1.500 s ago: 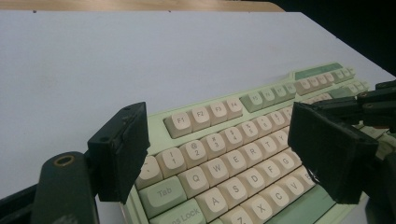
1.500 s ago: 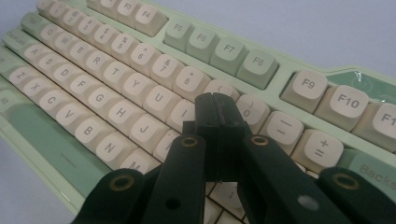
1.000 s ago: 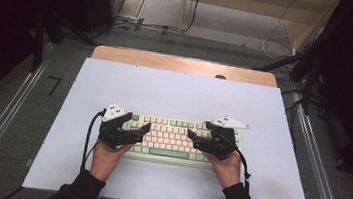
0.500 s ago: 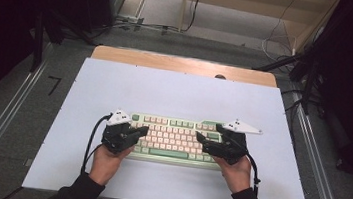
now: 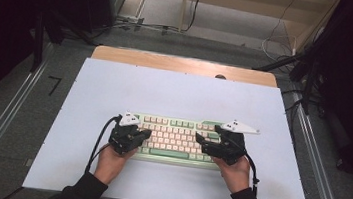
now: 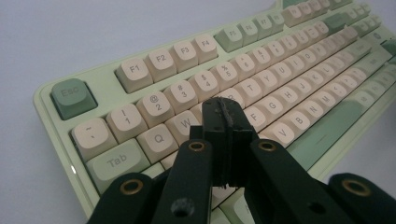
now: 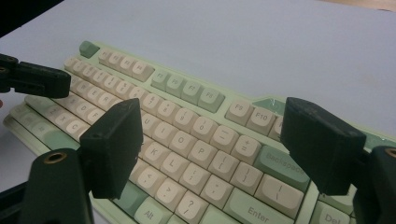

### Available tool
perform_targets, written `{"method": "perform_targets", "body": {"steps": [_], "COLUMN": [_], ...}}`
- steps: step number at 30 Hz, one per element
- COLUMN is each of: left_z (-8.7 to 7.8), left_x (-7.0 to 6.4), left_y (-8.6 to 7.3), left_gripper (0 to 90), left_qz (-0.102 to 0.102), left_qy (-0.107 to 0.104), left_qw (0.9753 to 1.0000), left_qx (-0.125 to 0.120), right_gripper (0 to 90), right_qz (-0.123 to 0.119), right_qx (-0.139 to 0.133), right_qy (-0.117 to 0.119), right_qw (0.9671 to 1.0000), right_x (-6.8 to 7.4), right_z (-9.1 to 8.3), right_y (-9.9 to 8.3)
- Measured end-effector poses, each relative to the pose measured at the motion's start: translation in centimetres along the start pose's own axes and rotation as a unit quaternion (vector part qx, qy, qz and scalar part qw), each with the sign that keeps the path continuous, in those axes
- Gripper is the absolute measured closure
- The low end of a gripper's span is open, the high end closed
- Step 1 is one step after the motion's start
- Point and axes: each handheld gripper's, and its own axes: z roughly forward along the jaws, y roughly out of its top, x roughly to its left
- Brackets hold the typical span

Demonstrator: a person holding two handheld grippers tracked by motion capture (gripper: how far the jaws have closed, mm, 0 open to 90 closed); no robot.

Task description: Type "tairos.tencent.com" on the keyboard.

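Lying beneath both grippers: keyboard.

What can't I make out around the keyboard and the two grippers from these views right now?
- Left gripper view: the shut fingers hide the keys beneath them on the keyboard; whether they touch a key is unclear.
- Right gripper view: the open right gripper has its fingers covering keys at both sides; the bottom edge cuts the keyboard's lowest row.
- High view: key legends too small; the left gripper and right gripper cover the keyboard's ends.
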Motion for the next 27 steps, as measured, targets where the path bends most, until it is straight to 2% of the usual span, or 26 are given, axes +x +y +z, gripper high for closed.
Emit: {"method": "perform_targets", "body": {"steps": [14,27], "left_z": [0.50,0.57], "left_x": [0.08,0.13], "left_y": [-0.10,-0.11], "left_gripper": [90.0,90.0], "left_qz": [-0.002,-0.003], "left_qy": [0.008,0.006], "left_qw": [0.9999,0.9998], "left_qx": [0.012,0.017], "right_gripper": [19.6,19.7], "right_qz": [-0.001,0.001], "right_qx": [0.001,0.004], "right_qy": [0.000,0.000], "right_qw": [1.0000,1.0000], "right_x": [0.04,0.02], "right_z": [0.09,0.18], "right_y": [-0.02,-0.04]}}
